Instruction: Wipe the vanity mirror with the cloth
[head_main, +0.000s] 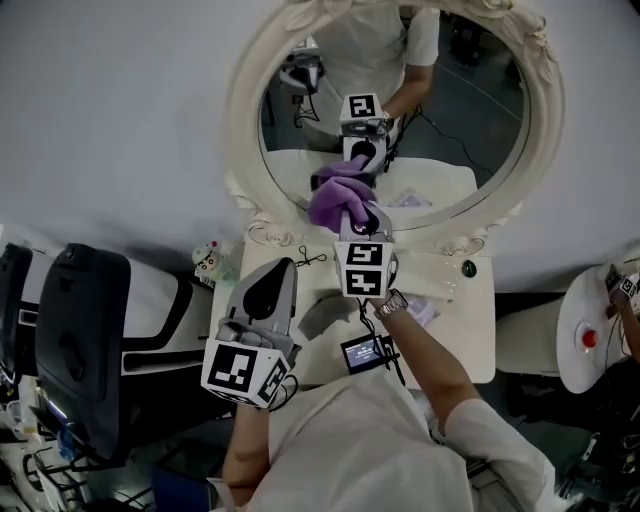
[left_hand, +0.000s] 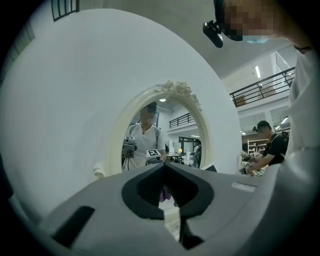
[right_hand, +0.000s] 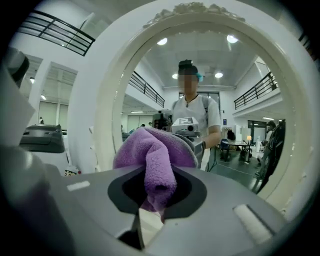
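Observation:
The oval vanity mirror (head_main: 480, 110) in a cream carved frame (head_main: 243, 110) stands upright behind the white vanity table (head_main: 470, 330). My right gripper (head_main: 352, 214) is shut on a purple cloth (head_main: 335, 200), which is pressed against the lower middle of the glass; the right gripper view shows the cloth (right_hand: 152, 155) bunched between the jaws in front of the mirror (right_hand: 240, 90). My left gripper (head_main: 272, 290) hangs lower and to the left over the table, shut and holding nothing. Its own view shows the mirror frame (left_hand: 117, 135) ahead.
A small toy figure (head_main: 207, 260) sits at the table's left edge, scissors (head_main: 308, 258) by the frame's base, a green-capped item (head_main: 468, 268) at right. A small screen device (head_main: 365, 352) with cable lies near the front edge. A dark chair (head_main: 85, 340) stands at left.

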